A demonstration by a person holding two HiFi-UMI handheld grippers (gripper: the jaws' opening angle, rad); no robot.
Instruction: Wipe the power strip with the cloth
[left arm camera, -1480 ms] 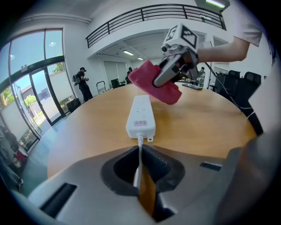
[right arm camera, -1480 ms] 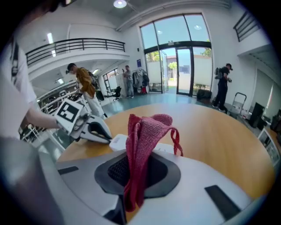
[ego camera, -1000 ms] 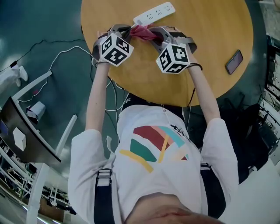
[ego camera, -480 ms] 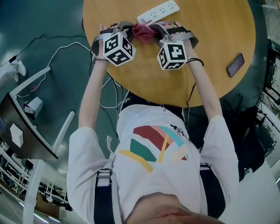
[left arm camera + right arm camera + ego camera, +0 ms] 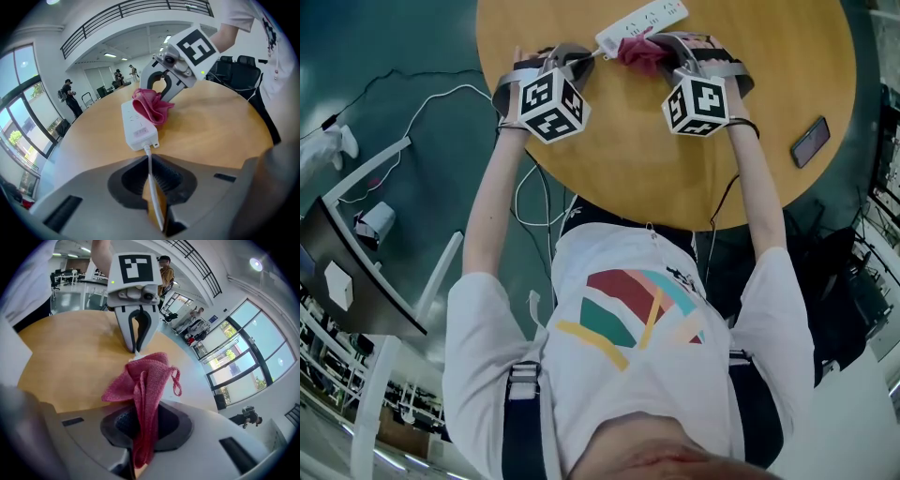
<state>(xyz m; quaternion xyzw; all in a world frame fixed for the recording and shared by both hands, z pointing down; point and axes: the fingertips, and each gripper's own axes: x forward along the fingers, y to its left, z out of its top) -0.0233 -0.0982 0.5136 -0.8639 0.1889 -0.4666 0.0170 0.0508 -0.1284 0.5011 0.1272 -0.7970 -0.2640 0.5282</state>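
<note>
Wipe in progress: left gripper clenched on cord, right gripper clenched on cloth, which touches strip near cord end; remainder seemingly unwiped

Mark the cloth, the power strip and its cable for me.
cloth (image 5: 146, 383), right gripper view, bunched folds just above the jaws.
power strip (image 5: 134, 126), left gripper view, white top face near its cable end.
cable (image 5: 149, 163), left gripper view, the stretch running in between the jaws.
</note>
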